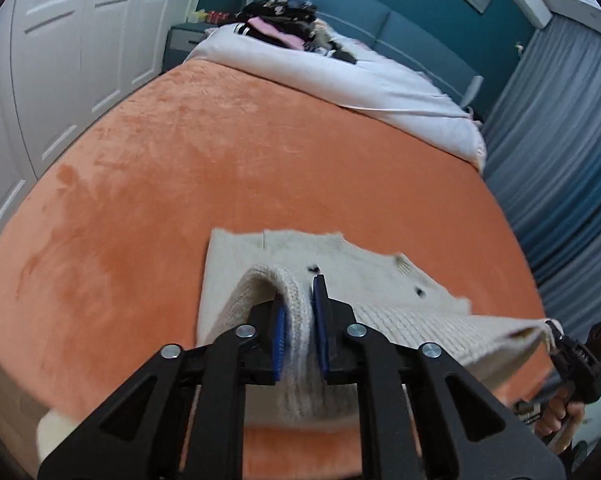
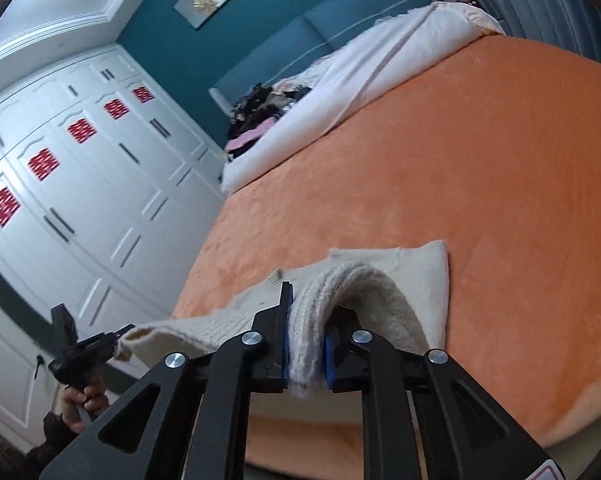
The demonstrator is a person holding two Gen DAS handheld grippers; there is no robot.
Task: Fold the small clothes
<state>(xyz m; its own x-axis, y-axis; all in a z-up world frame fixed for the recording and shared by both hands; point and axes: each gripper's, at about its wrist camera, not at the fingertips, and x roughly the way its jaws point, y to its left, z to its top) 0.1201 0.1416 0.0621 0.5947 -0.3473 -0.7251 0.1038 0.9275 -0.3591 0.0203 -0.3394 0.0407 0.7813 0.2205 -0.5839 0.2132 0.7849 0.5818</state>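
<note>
A cream knit sweater [image 1: 340,256] with small dark buttons lies near the front edge of the orange bed cover, its near hem lifted off the bed. My left gripper [image 1: 298,320] is shut on a thick fold of that hem, with knit filling the gap between the blue pads [image 1: 320,320]. In the right wrist view my right gripper [image 2: 306,332] is shut on the sweater [image 2: 432,280] at the other end of the hem. Each view shows the other gripper at the stretched hem's far end: the right gripper [image 1: 556,336] and the left gripper [image 2: 118,334], each held by a hand.
The orange bed cover [image 1: 240,160] spreads wide beyond the sweater. A white duvet [image 1: 364,80] is bunched at the head of the bed with a pile of dark and pink clothes [image 1: 284,24] on it. White wardrobe doors [image 2: 80,200] stand on one side, grey-blue curtains [image 1: 560,180] on the other.
</note>
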